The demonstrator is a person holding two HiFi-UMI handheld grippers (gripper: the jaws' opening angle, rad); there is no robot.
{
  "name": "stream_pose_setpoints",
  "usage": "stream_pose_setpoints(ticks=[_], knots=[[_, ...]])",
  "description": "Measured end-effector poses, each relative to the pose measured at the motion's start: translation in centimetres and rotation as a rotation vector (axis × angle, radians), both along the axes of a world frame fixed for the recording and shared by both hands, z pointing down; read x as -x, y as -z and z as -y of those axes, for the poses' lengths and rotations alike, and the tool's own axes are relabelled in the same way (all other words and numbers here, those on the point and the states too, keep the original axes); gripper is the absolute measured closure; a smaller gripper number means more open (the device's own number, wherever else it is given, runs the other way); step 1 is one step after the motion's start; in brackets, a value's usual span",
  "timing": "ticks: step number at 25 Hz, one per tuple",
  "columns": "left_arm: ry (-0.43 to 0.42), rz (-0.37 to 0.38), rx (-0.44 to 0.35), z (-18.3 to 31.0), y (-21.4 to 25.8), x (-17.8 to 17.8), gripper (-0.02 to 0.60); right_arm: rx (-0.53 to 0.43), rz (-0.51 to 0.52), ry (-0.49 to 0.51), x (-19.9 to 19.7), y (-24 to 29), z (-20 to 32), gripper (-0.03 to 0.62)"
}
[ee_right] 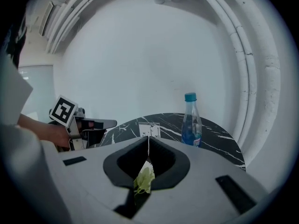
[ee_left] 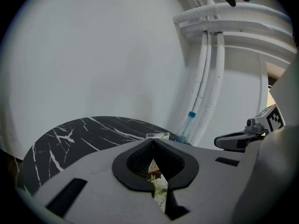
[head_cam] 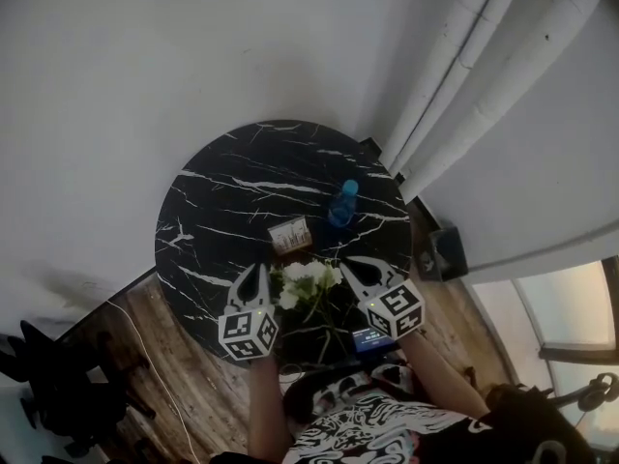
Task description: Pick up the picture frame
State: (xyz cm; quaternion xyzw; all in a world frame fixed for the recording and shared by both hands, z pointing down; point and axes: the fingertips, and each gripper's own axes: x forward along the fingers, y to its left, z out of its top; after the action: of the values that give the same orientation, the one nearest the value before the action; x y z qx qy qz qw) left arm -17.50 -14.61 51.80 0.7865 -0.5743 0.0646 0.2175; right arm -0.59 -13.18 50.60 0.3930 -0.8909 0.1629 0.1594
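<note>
Because each gripper's own body fills the lower half of its view, the picture frame (head_cam: 290, 234) shows there only partly above the jaw tips, and its content is unreadable. It stands near the centre of the marble table (head_cam: 208, 211), apart from both grippers. It is at 1 o'clock from the left gripper (head_cam: 257, 269) and at 10 o'clock from the right gripper (head_cam: 350, 262). Both jaw pairs are clenched together on nothing.
</note>
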Motion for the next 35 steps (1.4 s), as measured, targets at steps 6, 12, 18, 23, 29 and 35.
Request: stream_pose_setpoints(ticks=[6,12,18,23,29,35], knots=[[-0.052,0.043,-0.004,1.7,-1.3,-0.2,0.568,0.033,-0.083,0.036,0.4,-2.7,1.9,0.574],[-0.135,0.070,0.043,3.5,-4.3,-0.7,0.566,0.072,-0.103,0.063,0.6,-5.2,4.6,0.574],[-0.206,0.081,0.110,4.3,-7.0,-1.1,0.566,0.100,-0.175,0.151,1.8,-7.8,6.2,0.574],[-0.315,0.205,0.174,4.5,-9.6,-1.7,0.565,0.136,-0.172,0.188,3.2,-9.7,7.3,0.572],[-0.323,0.217,0.196,5.5,-11.3,-1.8,0.550,0.171,-0.181,0.232,3.9,-11.5,8.2,0.572],[-0.343,0.187,0.213,6.0,-12.3,-2.1,0.453,0.195,-0.173,0.261,4.7,-12.9,8.5,0.571]])
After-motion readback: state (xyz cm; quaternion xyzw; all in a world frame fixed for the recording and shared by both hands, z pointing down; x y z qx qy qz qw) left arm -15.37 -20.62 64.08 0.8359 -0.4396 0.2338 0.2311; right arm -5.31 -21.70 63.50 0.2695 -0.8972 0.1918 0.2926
